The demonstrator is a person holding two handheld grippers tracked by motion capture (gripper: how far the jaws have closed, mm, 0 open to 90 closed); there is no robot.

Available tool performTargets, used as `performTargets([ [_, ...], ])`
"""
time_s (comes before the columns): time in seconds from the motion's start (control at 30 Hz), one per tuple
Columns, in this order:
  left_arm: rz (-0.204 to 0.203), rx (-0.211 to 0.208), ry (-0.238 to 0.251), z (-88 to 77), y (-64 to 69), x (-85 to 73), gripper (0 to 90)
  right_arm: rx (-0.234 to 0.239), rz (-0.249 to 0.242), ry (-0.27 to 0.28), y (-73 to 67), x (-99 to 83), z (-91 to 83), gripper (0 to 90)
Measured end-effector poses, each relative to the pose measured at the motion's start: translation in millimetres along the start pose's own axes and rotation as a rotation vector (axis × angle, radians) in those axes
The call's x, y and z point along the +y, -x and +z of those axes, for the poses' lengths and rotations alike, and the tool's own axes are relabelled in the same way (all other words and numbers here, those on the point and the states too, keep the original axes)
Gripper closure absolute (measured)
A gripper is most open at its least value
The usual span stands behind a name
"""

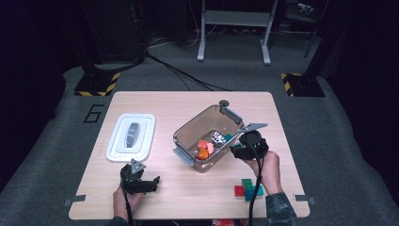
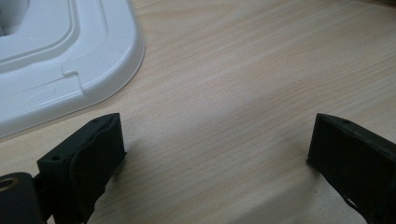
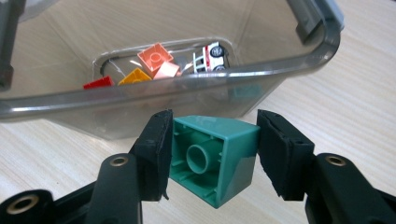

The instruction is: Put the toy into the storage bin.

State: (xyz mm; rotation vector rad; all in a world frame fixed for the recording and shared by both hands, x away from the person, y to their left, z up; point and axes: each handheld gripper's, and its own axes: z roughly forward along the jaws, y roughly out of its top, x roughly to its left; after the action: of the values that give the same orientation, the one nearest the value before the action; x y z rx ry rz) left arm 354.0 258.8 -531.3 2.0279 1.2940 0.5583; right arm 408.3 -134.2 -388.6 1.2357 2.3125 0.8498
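Right now the right claw [image 3: 211, 156] is pinched on a green block [image 3: 212, 156], its 2 jaws pressing opposite sides, and it holds the block just outside the near rim of the clear bin [image 3: 289, 65], above the counter [image 3: 355, 98]. The block sits tilted with its hollow underside facing the camera, so I judge it could twist or slip out if the pads ease off early, or knock the bin wall if it is carried in too low. Meanwhile the left claw [image 2: 215, 154] stands wide open and empty on the counter beside the white lid [image 2: 70, 60].
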Motion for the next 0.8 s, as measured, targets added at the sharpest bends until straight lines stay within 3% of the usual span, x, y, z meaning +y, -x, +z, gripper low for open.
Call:
performTargets([
  [0.37, -0.001, 0.000, 0.000, 0.0, 0.1, 0.0, 3.5, 0.001, -0.020, 0.020, -1.2, 19.5, -4.9, 47.3],
  [0.8, 0.004, -0.005, -0.005, 0.5, 0.3, 0.3, 1.8, 0.029, -0.041, 0.015, -9.1, 39.1, 7.1, 47.3],
])
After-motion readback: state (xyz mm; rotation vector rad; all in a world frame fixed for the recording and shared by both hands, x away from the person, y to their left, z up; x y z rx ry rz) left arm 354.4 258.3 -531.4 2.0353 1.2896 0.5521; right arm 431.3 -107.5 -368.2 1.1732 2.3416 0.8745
